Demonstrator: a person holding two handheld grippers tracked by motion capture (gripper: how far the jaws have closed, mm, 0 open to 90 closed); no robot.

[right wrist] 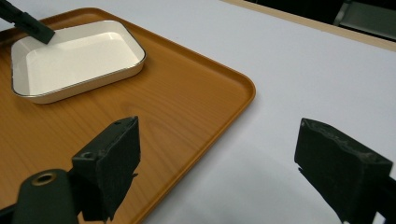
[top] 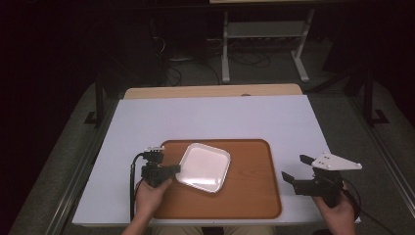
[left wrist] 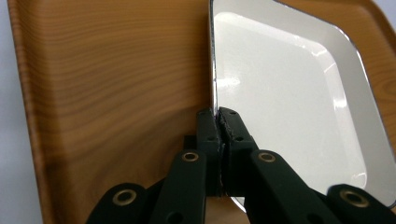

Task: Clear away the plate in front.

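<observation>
- The left hand-held gripper [left wrist: 218, 122] has its jaws pressed together on the thin left rim of the white square plate [left wrist: 289, 98]; a pinch on the edge is the only purchase a flat, shallow dish offers.
- In the high view that left hand-held gripper [top: 172, 169] reaches in from the left side of the tray, with the person's left hand [top: 149, 193] behind it, so the plate can be dragged or tipped without anything touching its inner face.
- The plate [top: 203, 167] lies on the wooden tray [top: 254, 171], left of the tray's middle and turned at an angle to its sides.
- The tray sits near the front edge of the white surface [top: 205, 117], close to the person for easy reach.
- The right hand-held gripper [right wrist: 215, 172] has its jaws spread, nothing between them, and hovers over the tray's right edge [right wrist: 233, 107], well apart from the plate, probably waiting to help.
</observation>
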